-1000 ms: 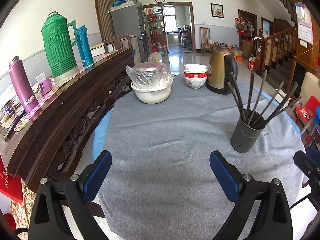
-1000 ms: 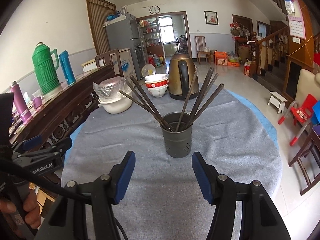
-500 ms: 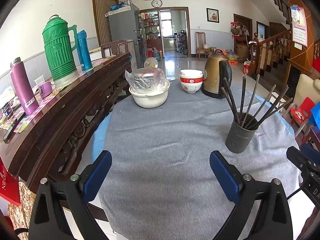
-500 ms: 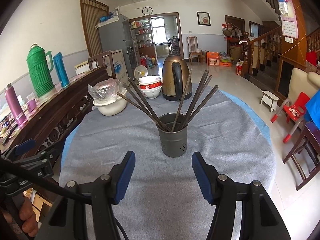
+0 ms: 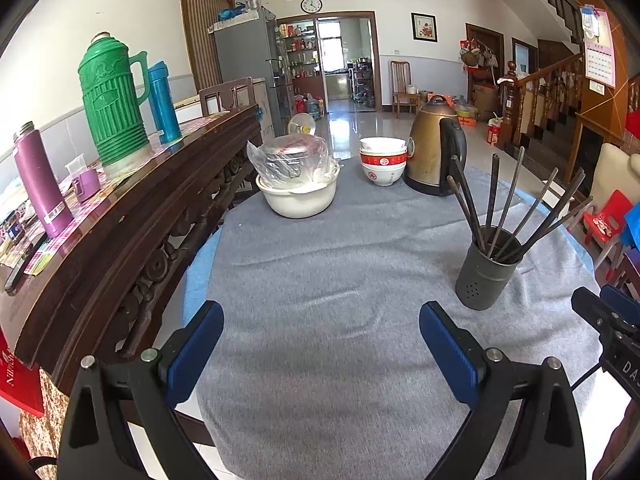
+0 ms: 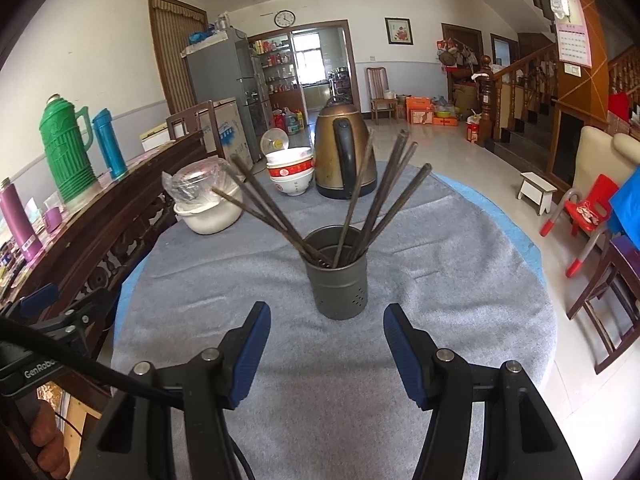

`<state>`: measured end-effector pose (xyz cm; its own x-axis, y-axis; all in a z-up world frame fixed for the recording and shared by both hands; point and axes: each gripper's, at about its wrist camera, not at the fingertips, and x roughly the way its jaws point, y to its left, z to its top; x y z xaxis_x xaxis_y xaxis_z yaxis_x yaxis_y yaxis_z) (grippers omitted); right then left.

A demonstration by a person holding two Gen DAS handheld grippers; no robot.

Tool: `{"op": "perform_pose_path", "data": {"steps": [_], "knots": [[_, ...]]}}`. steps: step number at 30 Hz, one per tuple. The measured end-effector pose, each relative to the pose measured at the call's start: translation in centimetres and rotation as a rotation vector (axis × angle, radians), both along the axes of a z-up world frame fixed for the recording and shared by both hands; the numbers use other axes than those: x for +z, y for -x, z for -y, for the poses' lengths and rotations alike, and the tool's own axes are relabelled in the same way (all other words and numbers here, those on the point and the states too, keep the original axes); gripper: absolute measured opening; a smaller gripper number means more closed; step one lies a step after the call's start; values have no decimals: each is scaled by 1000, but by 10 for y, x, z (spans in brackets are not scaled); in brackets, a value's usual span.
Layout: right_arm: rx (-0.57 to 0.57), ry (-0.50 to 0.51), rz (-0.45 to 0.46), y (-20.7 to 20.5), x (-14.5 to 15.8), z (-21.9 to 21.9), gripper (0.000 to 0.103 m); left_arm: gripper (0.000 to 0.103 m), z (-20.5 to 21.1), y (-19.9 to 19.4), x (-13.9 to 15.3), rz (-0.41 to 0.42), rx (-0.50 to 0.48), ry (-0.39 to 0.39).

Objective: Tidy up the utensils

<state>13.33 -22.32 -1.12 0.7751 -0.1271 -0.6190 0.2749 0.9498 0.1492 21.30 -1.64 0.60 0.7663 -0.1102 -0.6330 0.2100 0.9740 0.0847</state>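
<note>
- The dark holder (image 6: 337, 274) stood upright on the grey table cloth (image 6: 440, 272), near the middle of the table, with the chopsticks (image 6: 376, 204) inside it and fanned out to both sides — none lay loose on the cloth.
- The right gripper (image 6: 326, 354) hovered just short of the holder, jaws apart and holding nothing; the holder sat in line with the gap but beyond the pads.
- The left gripper (image 5: 320, 354) was wide open and empty over bare cloth, with the holder off to its right (image 5: 486, 266).
- Judgement: the step in hand appeared to be the approach to the holder or its sticks.
- Advice: grip low on the holder's wall, squarely — the splayed sticks make it top-heavy and could snag a finger.
- The kettle (image 6: 344, 152), stacked bowls (image 6: 291, 172) and covered basin (image 6: 208, 208) stood behind, well apart.
</note>
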Motion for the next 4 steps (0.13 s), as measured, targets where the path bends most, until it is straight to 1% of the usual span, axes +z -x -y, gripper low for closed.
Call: {"op": "perform_pose_path", "data": {"steps": [2, 4], "knots": [[-12, -4, -4, -2, -4, 6, 63, 98, -2, -6, -4, -9, 8, 18], [-36, -4, -15, -3, -11, 17, 63, 98, -4, -15, -13, -41, 16, 31]]}}
